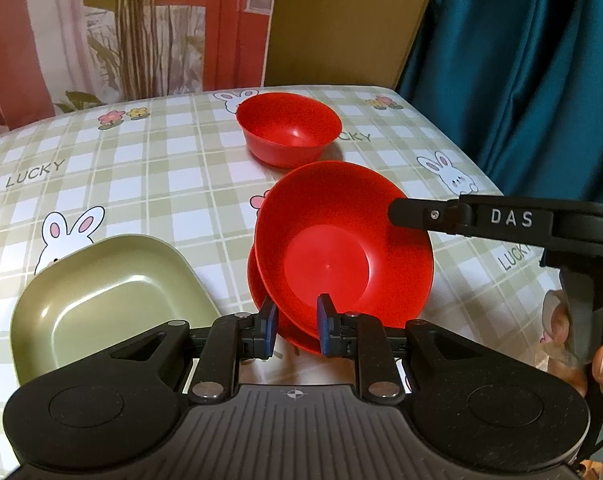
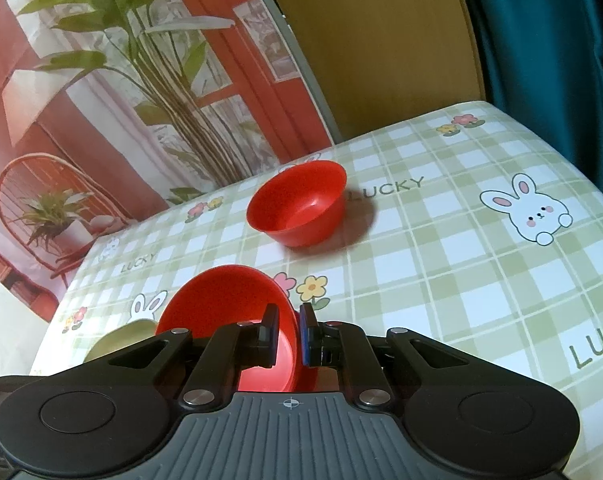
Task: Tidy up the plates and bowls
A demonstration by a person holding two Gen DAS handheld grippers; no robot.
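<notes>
A red plate (image 1: 341, 252) hangs tilted, its inside facing the left wrist camera. My right gripper (image 1: 397, 214) comes in from the right and is shut on its right rim. In the right wrist view that rim (image 2: 221, 304) stands pinched between the two pads of the right gripper (image 2: 293, 332). A second red plate (image 1: 261, 304) lies flat on the table just under the tilted one. My left gripper (image 1: 297, 328) hovers at the near edge of both plates, with a narrow gap between its fingers that press on nothing. A red bowl (image 1: 289, 128) (image 2: 301, 208) stands upright further back.
A green square dish (image 1: 101, 296) (image 2: 121, 336) sits at the near left on the checked rabbit tablecloth (image 1: 141, 168). The table's right edge meets a teal curtain (image 1: 521, 80). A person's fingers (image 1: 561, 320) hold the right gripper's handle. A brown board and a plant-print wall stand behind.
</notes>
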